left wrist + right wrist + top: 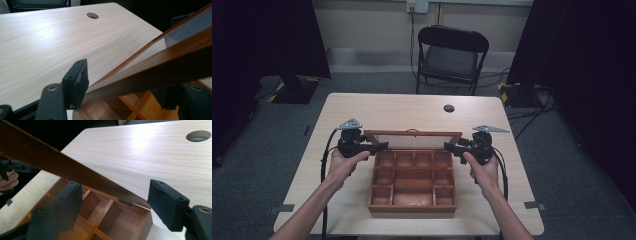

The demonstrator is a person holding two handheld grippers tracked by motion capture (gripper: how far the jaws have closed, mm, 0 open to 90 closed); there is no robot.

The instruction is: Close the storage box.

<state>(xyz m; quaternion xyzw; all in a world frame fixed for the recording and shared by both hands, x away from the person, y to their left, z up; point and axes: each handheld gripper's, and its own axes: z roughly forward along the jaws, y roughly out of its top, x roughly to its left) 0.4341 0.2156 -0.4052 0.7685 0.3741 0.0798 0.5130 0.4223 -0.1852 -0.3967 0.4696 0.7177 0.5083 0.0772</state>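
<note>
Two claws flank a wooden box [412, 180] mid-bench [362, 107], its glazed lid [412, 139] raised. Left claw [382, 146] and right claw [449, 146] both gape, the lid's edges between unpressed pads. Best to release both sides evenly so the lid settles gently.

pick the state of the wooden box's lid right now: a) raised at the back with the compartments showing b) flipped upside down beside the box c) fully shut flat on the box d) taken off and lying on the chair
a: the glass-paned lid stands raised along the back edge of the wooden box, and its empty compartments show below, with the left gripper and right gripper at the lid's two ends.
</note>
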